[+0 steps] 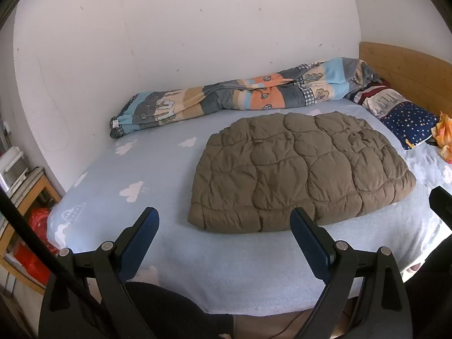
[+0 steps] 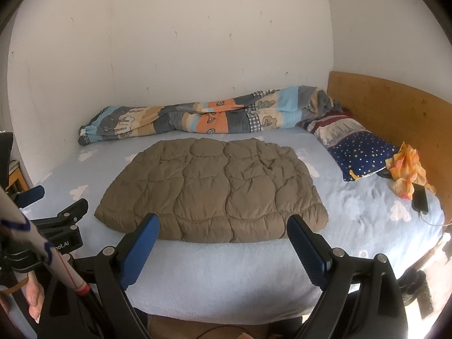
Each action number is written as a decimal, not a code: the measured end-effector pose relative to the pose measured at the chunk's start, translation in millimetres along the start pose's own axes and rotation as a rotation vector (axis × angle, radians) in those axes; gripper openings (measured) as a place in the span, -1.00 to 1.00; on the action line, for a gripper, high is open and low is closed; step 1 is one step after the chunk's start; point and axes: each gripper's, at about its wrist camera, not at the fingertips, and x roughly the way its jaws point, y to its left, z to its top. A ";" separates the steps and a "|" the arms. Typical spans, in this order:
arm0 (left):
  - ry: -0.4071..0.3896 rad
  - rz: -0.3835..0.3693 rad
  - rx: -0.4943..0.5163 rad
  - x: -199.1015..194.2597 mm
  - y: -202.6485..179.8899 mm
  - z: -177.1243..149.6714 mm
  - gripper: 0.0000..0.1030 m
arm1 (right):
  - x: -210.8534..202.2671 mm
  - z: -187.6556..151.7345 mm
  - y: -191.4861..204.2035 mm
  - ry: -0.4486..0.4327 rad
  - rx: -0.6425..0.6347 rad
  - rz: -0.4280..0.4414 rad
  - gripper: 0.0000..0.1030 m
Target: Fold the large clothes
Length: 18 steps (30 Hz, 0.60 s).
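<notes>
Left wrist view: the left hand-held gripper (image 1: 224, 227) hangs spread and empty over the bed's (image 1: 113, 175) near edge; the brown quilted coat (image 1: 299, 175) lies mid-bed, seemingly folded compact.

Right wrist view: the right hand-held gripper (image 2: 223, 234) is likewise spread, empty; the coat (image 2: 214, 186) looks finished, little left.

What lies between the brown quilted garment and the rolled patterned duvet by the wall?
Only bare cloud-print sheet separates garment and duvet; both views show it.

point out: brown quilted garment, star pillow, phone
brown quilted garment (image 2: 214, 189), right wrist view, middle of its quilted top.
star pillow (image 2: 364, 155), right wrist view, navy starred face.
phone (image 2: 420, 197), right wrist view, dark screen.
</notes>
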 end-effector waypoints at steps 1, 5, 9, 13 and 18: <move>0.001 0.002 0.001 0.5 -0.3 -0.4 0.81 | 0.0 -0.3 -0.4 0.000 -0.001 0.001 0.83; 0.004 0.005 0.002 0.5 -1.4 -1.5 0.81 | 0.9 -0.3 -0.4 0.005 -0.002 0.004 0.83; 0.005 0.008 0.002 1.2 -2.7 -2.0 0.81 | 1.0 -0.6 0.0 0.005 -0.002 0.004 0.83; 0.007 0.007 0.002 1.4 -3.0 -2.1 0.81 | 1.3 -0.9 -0.6 0.006 -0.002 0.004 0.83; 0.008 0.008 0.001 1.1 -3.5 -1.6 0.81 | 2.2 -2.3 -1.3 0.009 -0.003 0.004 0.83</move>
